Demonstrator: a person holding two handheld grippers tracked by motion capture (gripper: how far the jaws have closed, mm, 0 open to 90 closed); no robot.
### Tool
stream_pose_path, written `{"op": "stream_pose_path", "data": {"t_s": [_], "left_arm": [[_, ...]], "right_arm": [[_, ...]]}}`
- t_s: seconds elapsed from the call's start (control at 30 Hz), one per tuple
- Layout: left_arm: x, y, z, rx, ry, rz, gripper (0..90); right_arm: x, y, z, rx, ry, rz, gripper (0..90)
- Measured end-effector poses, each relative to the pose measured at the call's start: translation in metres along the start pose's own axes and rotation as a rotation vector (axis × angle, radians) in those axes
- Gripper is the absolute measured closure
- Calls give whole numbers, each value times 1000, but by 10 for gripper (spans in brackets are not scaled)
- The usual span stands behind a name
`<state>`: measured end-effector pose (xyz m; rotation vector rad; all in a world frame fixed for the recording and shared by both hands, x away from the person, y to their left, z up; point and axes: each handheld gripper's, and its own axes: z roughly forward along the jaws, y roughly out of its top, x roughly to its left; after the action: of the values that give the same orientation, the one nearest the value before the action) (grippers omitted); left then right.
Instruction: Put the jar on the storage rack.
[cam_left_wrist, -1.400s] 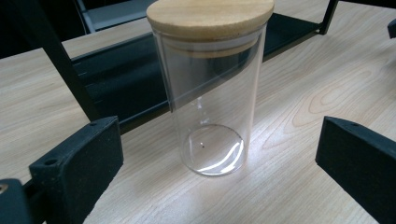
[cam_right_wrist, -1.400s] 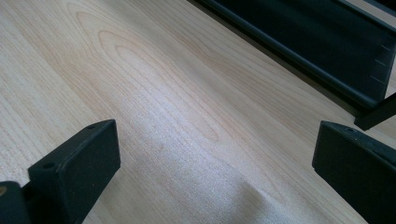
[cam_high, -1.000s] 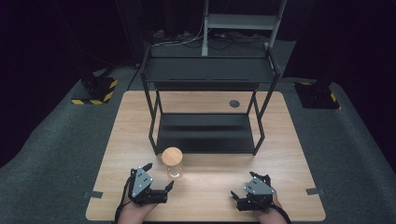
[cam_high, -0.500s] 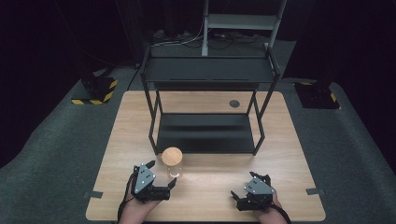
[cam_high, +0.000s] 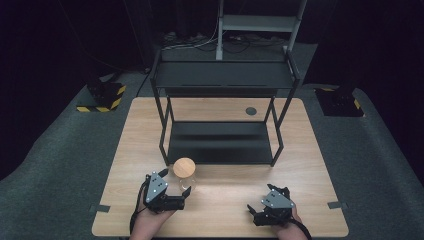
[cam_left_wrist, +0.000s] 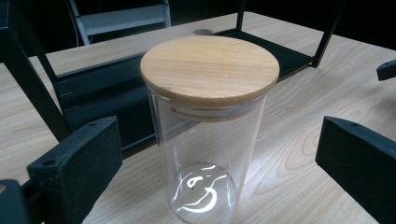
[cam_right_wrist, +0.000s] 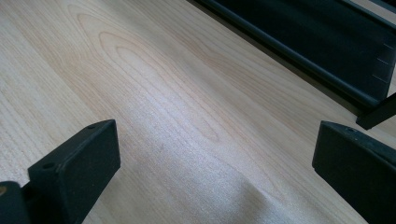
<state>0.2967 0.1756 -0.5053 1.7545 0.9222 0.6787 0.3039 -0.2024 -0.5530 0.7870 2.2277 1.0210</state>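
Note:
A clear glass jar (cam_high: 186, 184) with a round wooden lid (cam_high: 184, 167) stands upright on the wooden table (cam_high: 310, 165), just in front of the black rack's left front leg. In the left gripper view the empty jar (cam_left_wrist: 210, 154) and its lid (cam_left_wrist: 210, 70) stand between the jaws of my left gripper (cam_left_wrist: 215, 161), which is open with a gap on each side. From above, the left gripper (cam_high: 181, 198) sits just in front of and left of the jar. My right gripper (cam_high: 253, 214) rests open near the table's front right, over bare wood (cam_right_wrist: 187, 116).
A black two-tier metal rack (cam_high: 222, 145) stands mid-table behind the jar; its lower shelf edge (cam_right_wrist: 327, 56) lies ahead of the right gripper. A dark round hole (cam_high: 251, 111) marks the table's far side. The table's front edge is close behind both hands.
My left gripper has edged slightly forward and right, closer around the jar. The jar and the right gripper have stayed where they were.

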Motion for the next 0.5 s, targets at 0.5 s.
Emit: {"op": "stream_pose_path", "data": {"t_s": [0.5], "left_arm": [[3, 1, 9, -5, 8, -18, 9]], "right_arm": [[0, 0, 0, 2, 3, 3, 0]]}}
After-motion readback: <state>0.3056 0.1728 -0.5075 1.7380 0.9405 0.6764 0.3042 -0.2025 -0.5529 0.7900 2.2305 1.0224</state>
